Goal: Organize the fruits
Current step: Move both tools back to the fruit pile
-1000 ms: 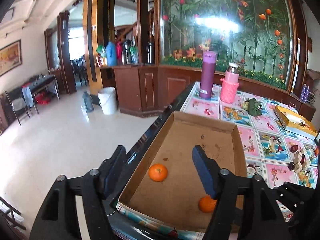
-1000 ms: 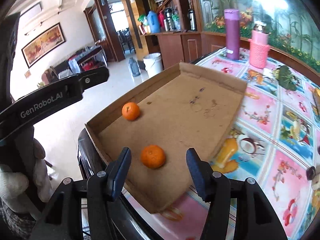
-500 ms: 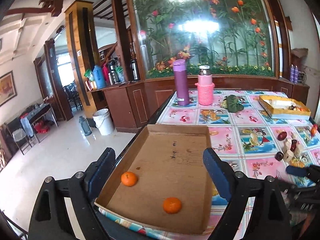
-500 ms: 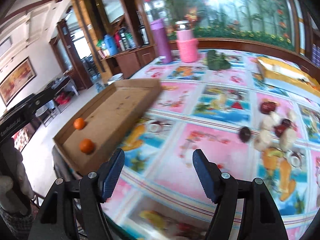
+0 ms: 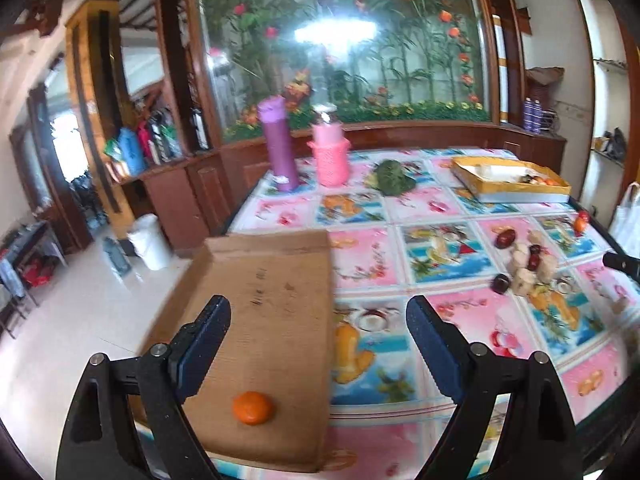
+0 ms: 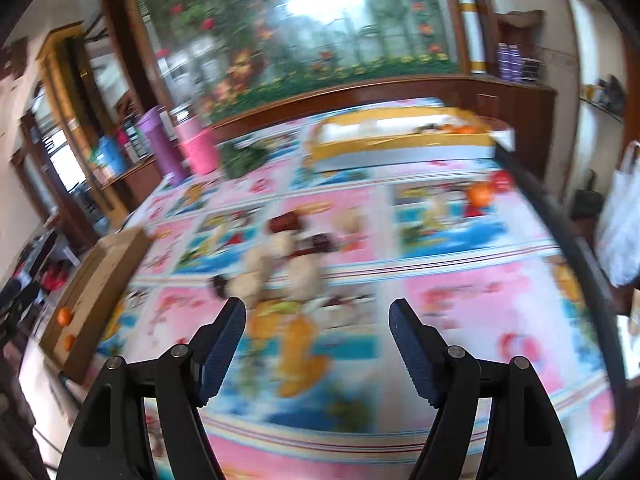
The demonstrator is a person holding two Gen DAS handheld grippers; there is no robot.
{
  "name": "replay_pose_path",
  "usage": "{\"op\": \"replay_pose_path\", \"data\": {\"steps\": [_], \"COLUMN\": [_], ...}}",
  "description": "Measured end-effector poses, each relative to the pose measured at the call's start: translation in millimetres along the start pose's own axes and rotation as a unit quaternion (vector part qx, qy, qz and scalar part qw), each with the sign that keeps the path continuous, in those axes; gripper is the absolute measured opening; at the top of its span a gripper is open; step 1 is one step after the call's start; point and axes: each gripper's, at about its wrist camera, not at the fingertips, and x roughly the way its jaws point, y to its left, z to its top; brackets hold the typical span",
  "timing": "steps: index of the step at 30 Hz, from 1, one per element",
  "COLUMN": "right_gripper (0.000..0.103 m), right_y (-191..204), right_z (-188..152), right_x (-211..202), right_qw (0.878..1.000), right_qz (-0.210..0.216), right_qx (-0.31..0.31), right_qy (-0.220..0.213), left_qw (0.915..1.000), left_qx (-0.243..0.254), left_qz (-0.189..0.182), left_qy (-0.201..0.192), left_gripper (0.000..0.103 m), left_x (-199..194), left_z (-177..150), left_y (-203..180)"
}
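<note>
A shallow cardboard tray (image 5: 280, 280) lies at the table's left edge with an orange mandarin (image 5: 253, 407) near its front. My left gripper (image 5: 318, 344) is open and empty, above the tray's right edge. A pile of dark red and pale fruits (image 5: 524, 264) lies on the tablecloth to the right. In the blurred right wrist view the pile (image 6: 280, 264) is just ahead of my right gripper (image 6: 318, 340), which is open and empty. The tray (image 6: 92, 280) shows far left with two mandarins (image 6: 63, 316). An orange fruit (image 6: 480, 194) and a red one lie near the right edge.
A yellow box (image 5: 508, 180) holding fruits stands at the back right. A purple flask (image 5: 276, 144), a pink flask (image 5: 330, 156) and a green vegetable (image 5: 394, 176) stand at the back. A white bag (image 6: 620, 216) hangs off the table's right side.
Both grippers have swung right, away from the tray. The right gripper now faces the fruit pile at the table's middle. The left view now shows one mandarin instead of two.
</note>
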Motion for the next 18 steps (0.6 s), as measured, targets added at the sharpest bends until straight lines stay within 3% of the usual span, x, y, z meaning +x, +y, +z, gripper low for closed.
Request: {"op": "replay_pose_path", "data": {"steps": [3, 8, 14, 16, 18], "right_gripper": [0.078, 0.078, 0.078, 0.075, 0.073], "right_y": [-41, -71, -28, -10, 7], "right_z": [8, 17, 16, 16, 20], "right_x": [-10, -5, 43, 60, 75], "right_qw": [0.999, 0.997, 0.998, 0.998, 0.997], "right_qz": [-0.044, -0.052, 0.003, 0.016, 0.032], "right_qx": [0.032, 0.065, 0.031, 0.017, 0.004], "right_qy": [-0.006, 0.001, 0.051, 0.065, 0.074], "left_qw": [0.9978, 0.9893, 0.9793, 0.9727, 0.9667], "left_qx": [-0.011, -0.008, 0.039, 0.047, 0.054], "left_qz": [-0.051, -0.123, -0.18, -0.205, -0.225], "left_qy": [0.041, 0.077, 0.084, 0.097, 0.108], "left_gripper": [0.089, 0.089, 0.088, 0.075, 0.068], "left_x": [24, 58, 94, 106, 116], "left_z": [-3, -1, 10, 13, 15], "left_y": [-15, -54, -107, -118, -128]}}
